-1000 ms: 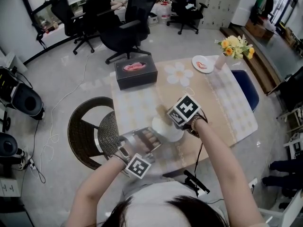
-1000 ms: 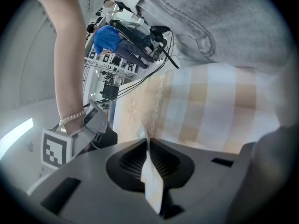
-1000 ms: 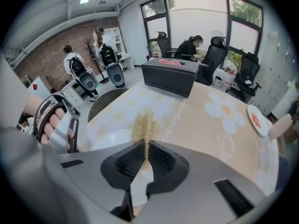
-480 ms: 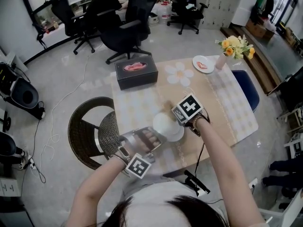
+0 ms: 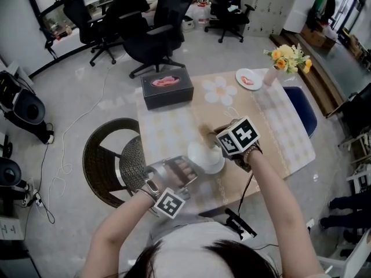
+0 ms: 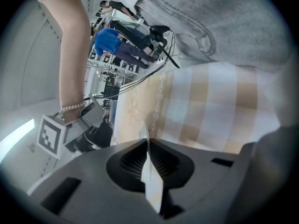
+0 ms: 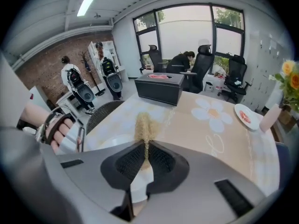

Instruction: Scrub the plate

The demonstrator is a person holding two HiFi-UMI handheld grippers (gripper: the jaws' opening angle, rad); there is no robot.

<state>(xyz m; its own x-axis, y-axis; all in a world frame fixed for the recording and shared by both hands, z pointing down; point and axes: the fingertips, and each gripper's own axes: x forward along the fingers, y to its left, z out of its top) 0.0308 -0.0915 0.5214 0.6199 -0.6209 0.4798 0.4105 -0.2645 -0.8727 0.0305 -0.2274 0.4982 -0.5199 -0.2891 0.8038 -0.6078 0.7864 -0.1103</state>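
The left gripper (image 6: 148,148) is pressed together on the thin white rim of the plate (image 5: 203,158), pinching its near-left edge. The right gripper (image 7: 145,146) is closed on a tan fibrous scrubber (image 7: 143,124). The scrubber's tuft sticks out past the jaws, over the far-right part of the plate. The plate appears to rest on the table (image 5: 272,126), near the middle of its near edge, on a checked cloth.

The plate looks stiff, smooth and light enough for a one-edge pinch. If it is ceramic, a fall would likely chip or break it, and its glossy face would probably slide when pushed. The rim is the sensible hold, with the plate left on the table so the scrubbing force goes downward rather than against the pinch. The scrubber looks soft and should bend under pressure.

Farther off are a black box (image 5: 166,89) at the far left, a flower mat (image 5: 219,90), and a small dish (image 5: 248,78) and yellow flowers (image 5: 288,57) at the far right. No brand, label or legible writing shows. The grippers' cubes bear only square code patterns.
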